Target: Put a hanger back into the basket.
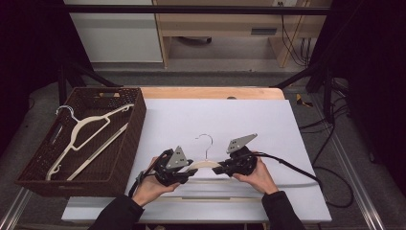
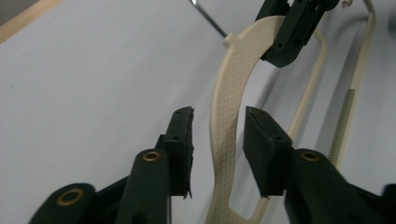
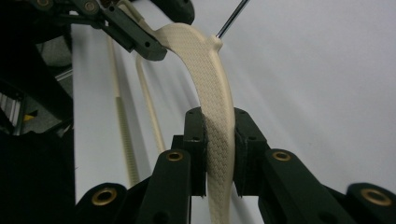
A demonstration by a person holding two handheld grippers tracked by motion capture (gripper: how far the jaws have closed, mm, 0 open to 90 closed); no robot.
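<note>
A cream plastic hanger [image 1: 207, 166] with a metal hook [image 1: 207, 143] sits near the front of the white table top [image 1: 230, 120], between my two grippers. My left gripper [image 1: 190, 173] is at the hanger's left shoulder. In the left gripper view its jaws [image 2: 218, 135] straddle the hanger's arm [image 2: 229, 107] with a gap on each side, so it is open. My right gripper [image 1: 219, 169] is at the right shoulder. In the right gripper view both pads [image 3: 218, 140] press on the textured arm [image 3: 208, 79].
A dark woven basket [image 1: 139, 125] stands at the table's left with another cream hanger [image 1: 88, 139] lying inside. A black cable [image 1: 292, 168] trails right from my right gripper. The wooden table edge [image 1: 210, 92] runs along the back.
</note>
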